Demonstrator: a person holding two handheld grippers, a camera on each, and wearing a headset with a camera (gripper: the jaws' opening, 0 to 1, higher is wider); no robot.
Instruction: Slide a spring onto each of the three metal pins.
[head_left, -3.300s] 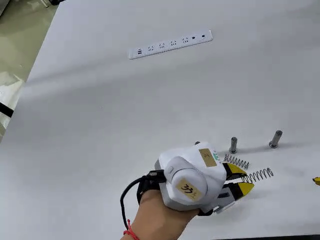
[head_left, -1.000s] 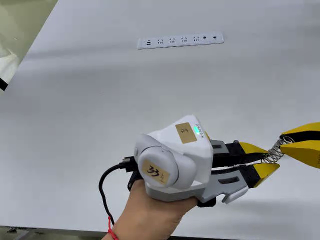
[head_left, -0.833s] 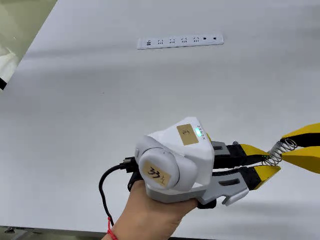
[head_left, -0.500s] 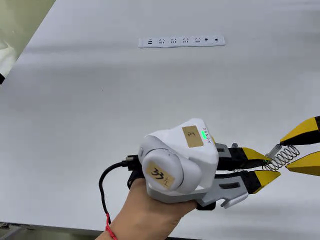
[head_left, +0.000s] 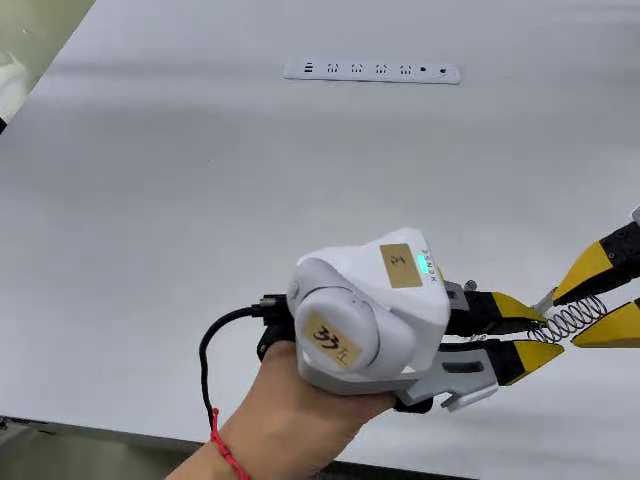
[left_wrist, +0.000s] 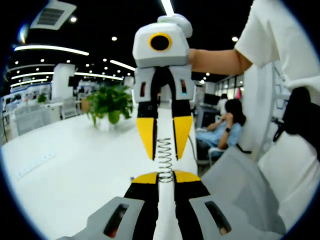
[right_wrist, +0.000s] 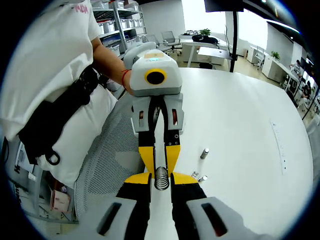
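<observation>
White table (head_left: 150, 200) fills the head view. A strip (head_left: 372, 71) lies flat at the far centre, well apart from the work.

1. Hand (head_left: 300, 420): near centre, gripping the white housing of the left gripper (head_left: 548, 332). A red cord (head_left: 225, 448) circles the wrist, and a black cable (head_left: 212, 345) loops out on the housing's left side.
2. Left gripper: raised above the table, jaws pointing right. The yellow jaws are closed down to a narrow gap and clamp the left end of the spring (head_left: 585, 312). In the left gripper view that end sits pinched between the two tips.
3. Spring: held in the air, roughly level, bridging the two grippers. It is on no pin.
4. Right gripper (head_left: 566, 320): enters from the right edge, jaws pointing left, tip to tip with the left gripper. Its jaws are parted to about the spring's width, one on each side of the spring's right end. In the head view the coil runs close along the lower jaw and clear of the upper one. Whether the jaws press on the coil cannot be determined.
5. Pins: in the right gripper view a pin (right_wrist: 204, 153) stands upright on the table, to the right of the left gripper's jaws. A second pin (right_wrist: 202, 178) sits nearer, just beside the right gripper's jaw tip. Both are bare, and both are apart from the spring.
</observation>
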